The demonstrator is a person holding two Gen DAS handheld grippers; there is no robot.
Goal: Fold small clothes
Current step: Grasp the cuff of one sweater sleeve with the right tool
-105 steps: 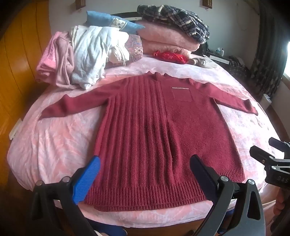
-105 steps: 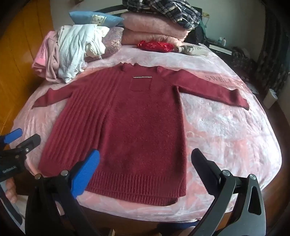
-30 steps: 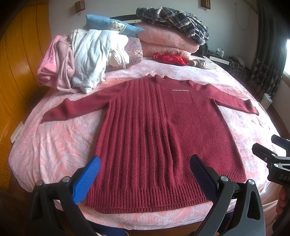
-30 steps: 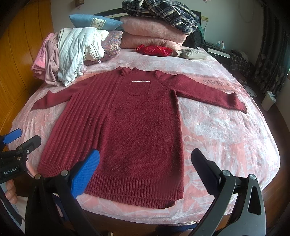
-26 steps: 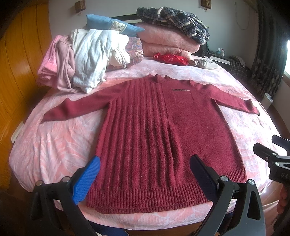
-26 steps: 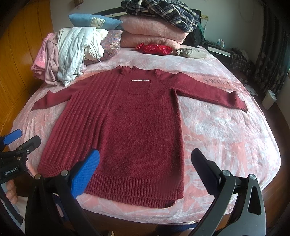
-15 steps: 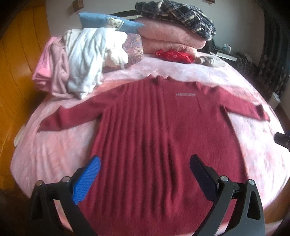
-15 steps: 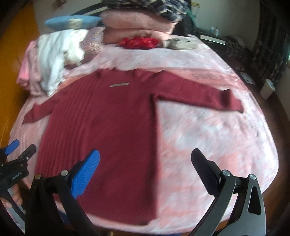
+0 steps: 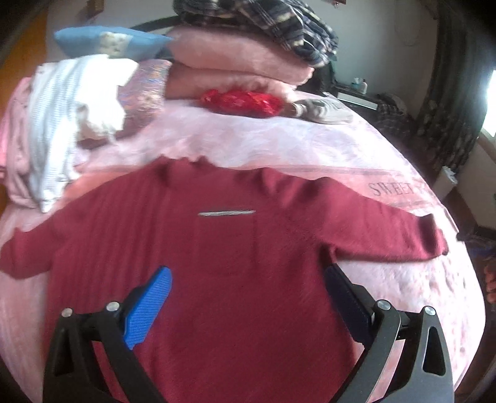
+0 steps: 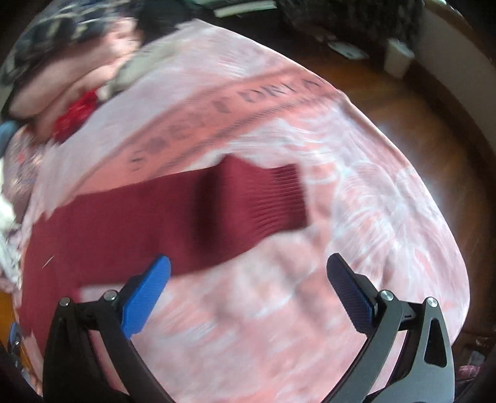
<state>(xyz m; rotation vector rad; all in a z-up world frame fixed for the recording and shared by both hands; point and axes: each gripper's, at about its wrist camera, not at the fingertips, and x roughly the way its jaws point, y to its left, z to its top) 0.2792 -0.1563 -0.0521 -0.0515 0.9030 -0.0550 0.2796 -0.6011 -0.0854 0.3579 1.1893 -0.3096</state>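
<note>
A: Where is the red sweater (image 9: pixel 235 279)?

B: Flat on the pink bed cover (image 9: pixel 279 145), front up, both sleeves out to the sides. The left hand-held gripper (image 9: pixel 248 297) hangs over its chest, fingers spread wide, nothing between them. A pale strip on the chest lies just ahead of that gripper.

A: And the other one?

B: The right hand-held gripper (image 10: pixel 248 285) is also spread and empty. It is over bare cover, with the sweater's sleeve (image 10: pixel 217 210) ahead of it and to its left; the ribbed cuff (image 10: pixel 279 198) lies straight ahead, apart from both fingers. The view is blurred.

A: What lies beyond the sweater?

B: Far ahead of the left hand-held gripper: folded pink blankets (image 9: pixel 235 59) with a plaid garment (image 9: pixel 257 18) on top, a red bundle (image 9: pixel 241 100) before them, and to the left a heap of white and pink clothes (image 9: pixel 62 117) and a blue pillow (image 9: pixel 105 37).
</note>
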